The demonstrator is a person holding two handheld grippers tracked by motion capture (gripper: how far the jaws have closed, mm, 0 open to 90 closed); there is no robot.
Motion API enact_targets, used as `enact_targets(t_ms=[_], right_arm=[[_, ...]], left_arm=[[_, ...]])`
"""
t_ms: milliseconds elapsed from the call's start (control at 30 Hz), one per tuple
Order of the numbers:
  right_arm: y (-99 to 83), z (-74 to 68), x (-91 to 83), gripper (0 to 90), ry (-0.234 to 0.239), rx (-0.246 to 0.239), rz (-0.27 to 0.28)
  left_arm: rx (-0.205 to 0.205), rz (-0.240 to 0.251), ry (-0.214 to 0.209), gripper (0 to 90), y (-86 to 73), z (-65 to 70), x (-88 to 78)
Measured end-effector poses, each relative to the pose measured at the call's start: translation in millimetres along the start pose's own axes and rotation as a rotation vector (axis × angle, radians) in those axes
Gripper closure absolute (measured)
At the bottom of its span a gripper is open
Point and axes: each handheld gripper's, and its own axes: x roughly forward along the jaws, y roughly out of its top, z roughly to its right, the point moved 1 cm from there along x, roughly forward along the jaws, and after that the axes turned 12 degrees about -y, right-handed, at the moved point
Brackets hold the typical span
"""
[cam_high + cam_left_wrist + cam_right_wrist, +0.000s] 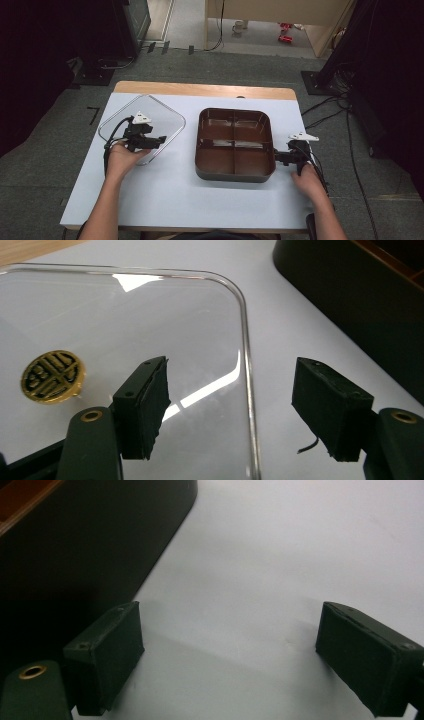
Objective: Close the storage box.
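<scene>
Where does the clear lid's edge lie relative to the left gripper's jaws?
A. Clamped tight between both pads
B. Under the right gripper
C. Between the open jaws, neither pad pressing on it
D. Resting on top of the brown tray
C: in the left gripper view the clear lid's rim runs up through the gap of the left gripper, whose jaws stand apart on either side of it.

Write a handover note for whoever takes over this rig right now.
Left tool: open, jaws straddling the right edge of the clear lid, not pressing on it.
Right tool: open, nothing held, over bare table beside the brown box.
Things: the lid lies flat at the table's left; the box, four compartments, stands uncovered to its right.
Done: the left tool is lined up on the lid.
Left, probably: grip the lid and set it on the box.
</scene>
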Motion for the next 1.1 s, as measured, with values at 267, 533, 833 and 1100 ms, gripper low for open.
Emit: enact_targets(t_ms=[267,533,833,1100], right_arm=[[0.0,0.0,0.0,11.0,0.000,0.000,0.000],[0.0,0.0,0.0,11.0,0.000,0.000,0.000],[0.0,0.0,0.1,11.0,0.000,0.000,0.001],[0.0,-0.1,0.1,11.0,0.000,0.000,0.001]], left_arm=[[-0.009,0.010,0.018,32.6,3.6,-13.5,-9.7],[-0.037,0.036,0.024,33.8,8.8,-30.8,-19.4],[-0.060,0.050,0.081,35.1,7.4,-52.8,-15.1],[-0.095,0.048,0.108,37.6,1.9,-69.4,-5.6]])
